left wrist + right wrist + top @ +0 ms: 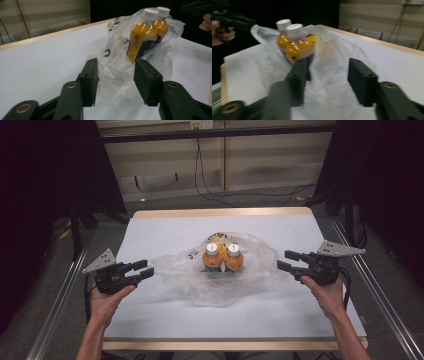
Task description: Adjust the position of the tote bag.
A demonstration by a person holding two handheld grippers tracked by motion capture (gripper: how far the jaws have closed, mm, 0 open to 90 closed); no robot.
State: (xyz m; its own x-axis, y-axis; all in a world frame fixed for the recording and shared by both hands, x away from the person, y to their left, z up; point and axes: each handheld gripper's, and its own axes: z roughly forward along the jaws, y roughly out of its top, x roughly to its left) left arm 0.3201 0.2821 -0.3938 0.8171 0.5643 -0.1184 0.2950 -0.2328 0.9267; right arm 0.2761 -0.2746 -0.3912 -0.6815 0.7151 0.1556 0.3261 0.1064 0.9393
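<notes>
Two orange bottles [223, 257] with white caps stand upright, touching, inside a crumpled clear plastic bag [250, 270] at the middle of the white table [160, 315]. On one side of the bag the left gripper [141, 268] hovers with jaws spread, crinkled film between them (touching or not, I cannot tell). Opposite it, the right gripper [287, 260] gapes too, empty.

Your table [150, 320] has a pale wooden edge and is covered by a white sheet. Lying directly on it near the middle is a crumpled clear plastic bag [250, 280], with two orange bottles [222, 257] standing upright inside, side by side and touching.
</notes>
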